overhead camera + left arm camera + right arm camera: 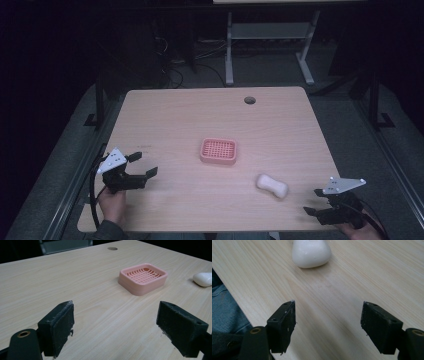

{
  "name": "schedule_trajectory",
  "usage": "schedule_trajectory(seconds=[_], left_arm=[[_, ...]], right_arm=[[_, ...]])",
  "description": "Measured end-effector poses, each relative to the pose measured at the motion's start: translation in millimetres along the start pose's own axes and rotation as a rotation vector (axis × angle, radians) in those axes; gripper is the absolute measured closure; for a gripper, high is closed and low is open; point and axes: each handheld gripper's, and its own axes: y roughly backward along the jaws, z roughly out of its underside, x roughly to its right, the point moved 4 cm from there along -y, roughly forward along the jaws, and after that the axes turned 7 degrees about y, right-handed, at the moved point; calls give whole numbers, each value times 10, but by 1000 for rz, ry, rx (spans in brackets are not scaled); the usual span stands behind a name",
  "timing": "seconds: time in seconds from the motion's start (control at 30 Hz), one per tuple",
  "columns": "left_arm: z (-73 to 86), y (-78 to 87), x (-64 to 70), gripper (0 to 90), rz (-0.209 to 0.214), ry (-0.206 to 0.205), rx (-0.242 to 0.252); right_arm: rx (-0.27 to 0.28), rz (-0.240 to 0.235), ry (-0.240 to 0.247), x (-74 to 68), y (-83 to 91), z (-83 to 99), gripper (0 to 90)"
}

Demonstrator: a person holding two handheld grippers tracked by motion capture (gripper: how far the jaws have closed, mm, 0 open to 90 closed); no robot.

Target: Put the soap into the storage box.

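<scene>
Both tongs, left [142,165] and right [314,201], hover spread wide, flanking the soap [272,185].

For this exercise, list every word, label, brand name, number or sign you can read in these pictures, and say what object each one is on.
There are none to read.
The pink soap dish is plain, with no lettering.
The white soap bar shows no stamp or brand in the high view or the right gripper view.
The table is bare wood grain.
The left claw and right claw carry no readable marks.
</scene>
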Motion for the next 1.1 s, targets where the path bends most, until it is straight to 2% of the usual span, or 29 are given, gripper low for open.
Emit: schedule_trajectory(seconds=[0.2,0.53,0.8,1.03,1.1], left_arm=[[-2,10,21,141,-1,-2,2],[0,16,5,141,-8,2,4],[1,17,2,140,-9,4,4],[-2,14,-1,141,-9,-10,0],[1,16,2,141,-10,3,2]], right_arm=[[-12,-15,17,-23,-8,-75,265],[-78,-32,76,-13,-123,-282,259],[-96,-63,69,15,-166,-403,214],[-129,-80,105,5,-223,-581,185],[-129,-84,116,1,-250,-641,184]])
